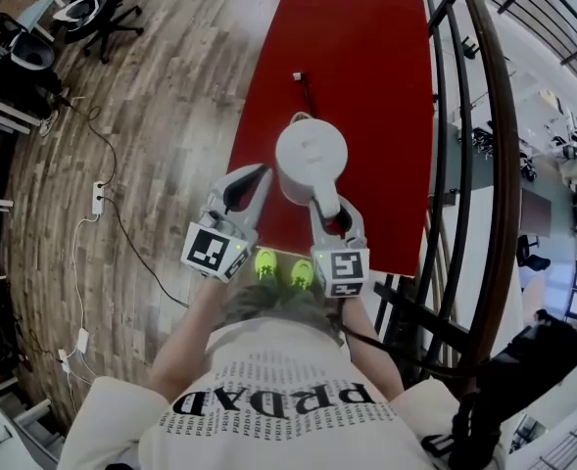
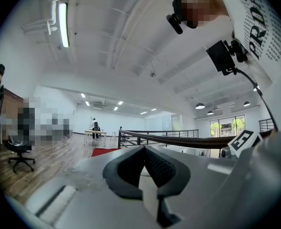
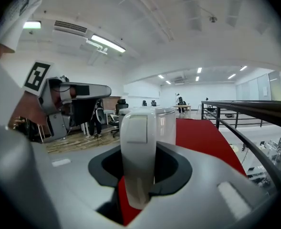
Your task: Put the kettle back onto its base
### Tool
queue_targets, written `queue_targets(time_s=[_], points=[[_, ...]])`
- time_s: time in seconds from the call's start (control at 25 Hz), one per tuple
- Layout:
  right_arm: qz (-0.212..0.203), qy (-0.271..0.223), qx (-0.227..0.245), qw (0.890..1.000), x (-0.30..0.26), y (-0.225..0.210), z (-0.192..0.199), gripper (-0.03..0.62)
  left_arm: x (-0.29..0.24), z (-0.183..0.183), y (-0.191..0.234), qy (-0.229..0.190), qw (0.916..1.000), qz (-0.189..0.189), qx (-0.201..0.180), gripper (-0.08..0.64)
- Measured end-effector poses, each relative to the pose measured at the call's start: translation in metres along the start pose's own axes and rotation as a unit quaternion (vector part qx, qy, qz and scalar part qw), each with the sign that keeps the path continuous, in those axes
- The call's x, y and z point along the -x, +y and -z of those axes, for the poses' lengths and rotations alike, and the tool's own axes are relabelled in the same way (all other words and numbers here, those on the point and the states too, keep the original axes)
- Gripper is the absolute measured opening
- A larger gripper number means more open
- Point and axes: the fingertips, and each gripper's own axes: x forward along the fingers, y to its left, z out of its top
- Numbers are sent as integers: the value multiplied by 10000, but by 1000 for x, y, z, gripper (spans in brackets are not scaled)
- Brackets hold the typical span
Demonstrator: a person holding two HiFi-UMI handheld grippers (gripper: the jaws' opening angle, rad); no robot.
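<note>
The white kettle [image 1: 311, 160] hangs over the red carpet [image 1: 366, 57], seen from above with its lid up. My right gripper [image 1: 325, 207] is shut on the kettle's handle [image 3: 136, 142], which fills the gap between its jaws in the right gripper view; the kettle body [image 3: 165, 123] stands upright just beyond. My left gripper [image 1: 256, 176] is beside the kettle on its left and apart from it. Its jaws meet with nothing between them [image 2: 144, 150]. I cannot make out the base; the floor right under the kettle is hidden.
A small white piece with a dark cord [image 1: 297, 76] lies on the carpet beyond the kettle. A dark railing [image 1: 494, 164] runs along the right. A power strip and cables [image 1: 98, 198] lie on the wooden floor at left, office chairs [image 1: 97, 8] at far left.
</note>
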Motion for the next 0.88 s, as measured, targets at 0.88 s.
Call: queue_targets(time_s=[0.88], points=[[-308,-398,54,9987,7,-4,7,132,-15,1,-12,-44,9996,274,110,-2]])
